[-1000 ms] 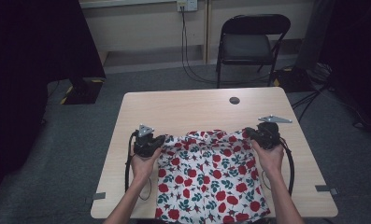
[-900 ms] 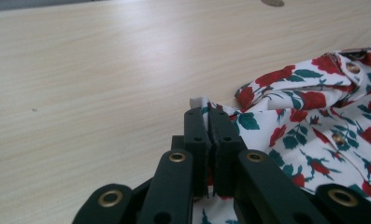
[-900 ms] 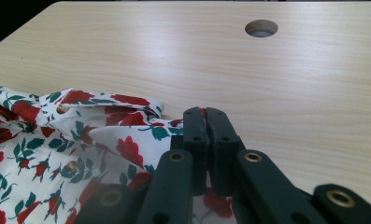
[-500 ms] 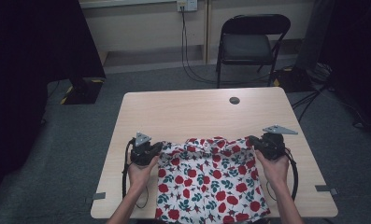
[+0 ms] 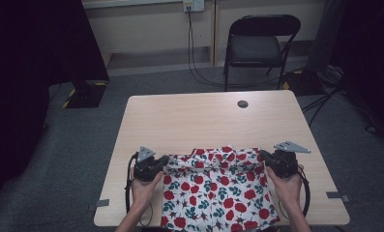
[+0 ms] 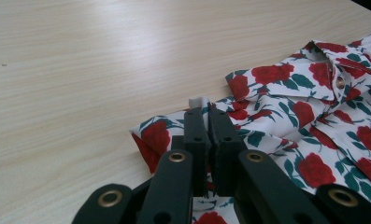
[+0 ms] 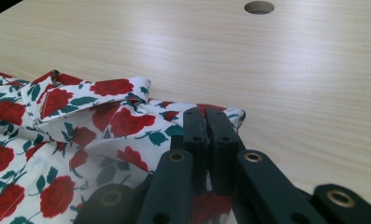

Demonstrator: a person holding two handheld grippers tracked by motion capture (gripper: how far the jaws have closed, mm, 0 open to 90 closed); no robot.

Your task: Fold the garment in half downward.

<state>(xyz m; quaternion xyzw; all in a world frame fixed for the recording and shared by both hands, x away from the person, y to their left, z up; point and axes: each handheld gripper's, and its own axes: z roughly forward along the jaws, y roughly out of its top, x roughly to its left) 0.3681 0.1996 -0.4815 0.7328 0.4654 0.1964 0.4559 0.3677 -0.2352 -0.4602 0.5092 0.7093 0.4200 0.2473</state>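
We see a wooden table (image 5: 189,116) with a rose-print shirt (image 5: 218,193) spread at its near edge. Our left gripper (image 5: 156,165) and right gripper (image 5: 273,163) each pinch a shoulder corner. We judge laying flat comes next.

Light wood-grain surface (image 5: 189,121), pretty bare up top, with a round cable hole (image 5: 243,104) near the far edge. A white shirt with red roses (image 5: 218,193) lies on the near half, hanging over the front edge.
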